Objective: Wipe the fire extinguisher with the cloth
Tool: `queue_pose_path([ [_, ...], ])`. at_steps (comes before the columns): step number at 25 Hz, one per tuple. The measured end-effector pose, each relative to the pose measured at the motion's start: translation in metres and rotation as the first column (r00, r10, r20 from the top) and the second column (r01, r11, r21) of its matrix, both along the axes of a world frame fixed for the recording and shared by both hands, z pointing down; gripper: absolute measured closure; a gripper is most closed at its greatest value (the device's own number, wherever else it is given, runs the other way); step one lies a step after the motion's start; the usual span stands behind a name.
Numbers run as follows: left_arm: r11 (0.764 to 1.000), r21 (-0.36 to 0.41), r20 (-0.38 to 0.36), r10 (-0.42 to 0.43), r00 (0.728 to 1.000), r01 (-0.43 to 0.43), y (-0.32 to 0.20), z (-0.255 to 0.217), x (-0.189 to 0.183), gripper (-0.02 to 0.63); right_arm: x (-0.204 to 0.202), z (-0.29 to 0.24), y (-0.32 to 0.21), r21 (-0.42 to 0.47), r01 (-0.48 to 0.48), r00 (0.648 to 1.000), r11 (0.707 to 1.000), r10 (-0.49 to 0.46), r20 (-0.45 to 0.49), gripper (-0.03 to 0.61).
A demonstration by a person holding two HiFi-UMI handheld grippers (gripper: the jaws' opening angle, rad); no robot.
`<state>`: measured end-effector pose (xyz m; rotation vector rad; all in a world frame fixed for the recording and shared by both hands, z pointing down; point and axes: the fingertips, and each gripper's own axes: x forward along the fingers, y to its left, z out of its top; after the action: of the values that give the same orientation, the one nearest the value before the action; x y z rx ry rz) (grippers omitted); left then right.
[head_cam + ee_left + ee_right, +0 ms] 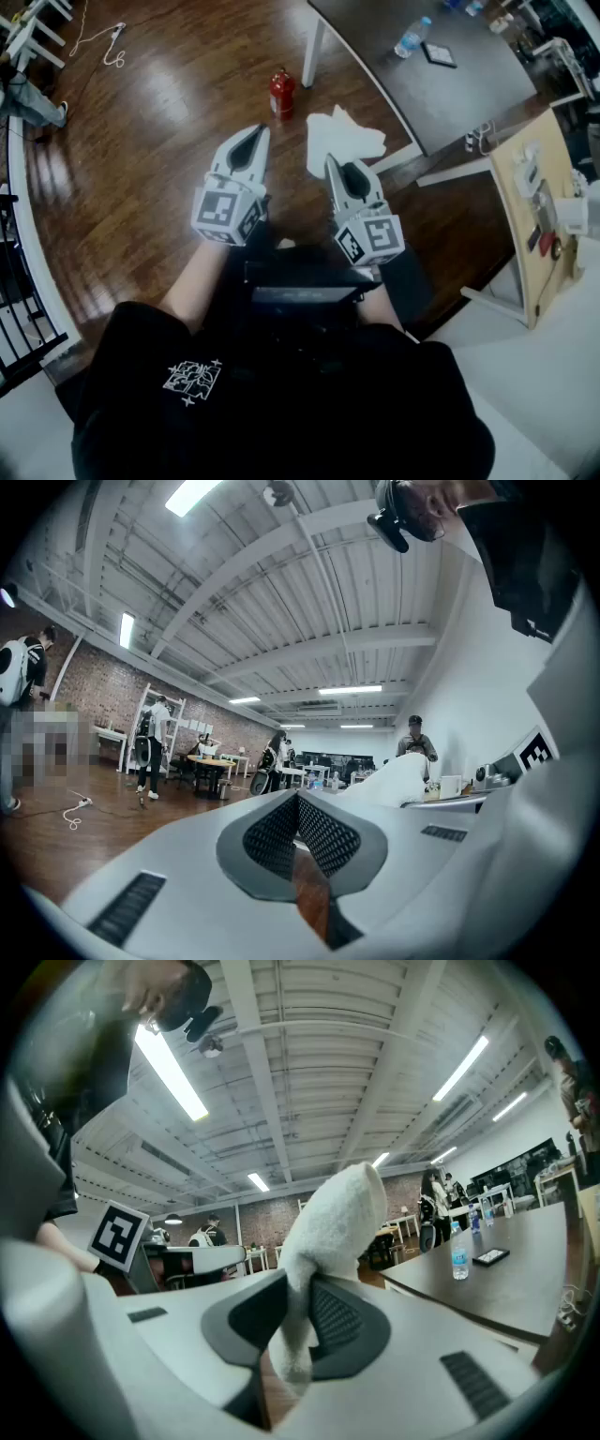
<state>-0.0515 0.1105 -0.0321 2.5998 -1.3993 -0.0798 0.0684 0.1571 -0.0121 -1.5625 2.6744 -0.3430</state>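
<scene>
A small red fire extinguisher (281, 92) stands upright on the wooden floor, ahead of both grippers and apart from them. My right gripper (333, 165) is shut on a white cloth (343, 139), which bunches up past its tips, just right of the extinguisher. In the right gripper view the cloth (337, 1213) rises from between the pads of that gripper (298, 1288). My left gripper (253, 138) points at the floor short of the extinguisher. Its jaws (297, 801) are shut with nothing between them.
A dark table (450, 94) at the upper right carries a water bottle (412, 37) and a flat device (440, 54); its white leg (312, 52) stands near the extinguisher. A wooden panel (530, 216) stands right, a railing (19, 309) left. People stand far off.
</scene>
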Motion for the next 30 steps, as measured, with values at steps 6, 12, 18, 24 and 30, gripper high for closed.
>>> queue_pose_path([
  [6,1.000,-0.004,-0.011,-0.008,1.000,0.008,-0.035,0.015,0.005,0.614,0.009,0.019,-0.034,-0.006,0.001,1.000,1.000,-0.001,-0.002,0.495],
  [12,1.000,-0.024,0.011,-0.009,1.000,0.009,-0.092,0.059,-0.001,0.614,0.012,0.065,-0.092,-0.034,0.001,1.000,0.999,-0.002,-0.018,0.495],
  [18,0.999,-0.047,-0.004,0.016,1.000,-0.016,-0.169,0.131,-0.014,0.614,0.004,0.158,-0.178,-0.065,0.010,1.000,0.998,-0.011,-0.019,0.495],
  [24,0.997,0.017,0.000,0.080,0.997,-0.080,-0.247,0.250,-0.023,0.614,0.004,0.318,-0.281,-0.072,-0.022,0.999,0.997,0.020,-0.028,0.495],
  [30,0.993,0.039,-0.004,0.110,0.994,-0.110,-0.315,0.395,-0.026,0.614,0.013,0.467,-0.370,-0.027,-0.060,0.997,0.998,0.059,-0.039,0.496],
])
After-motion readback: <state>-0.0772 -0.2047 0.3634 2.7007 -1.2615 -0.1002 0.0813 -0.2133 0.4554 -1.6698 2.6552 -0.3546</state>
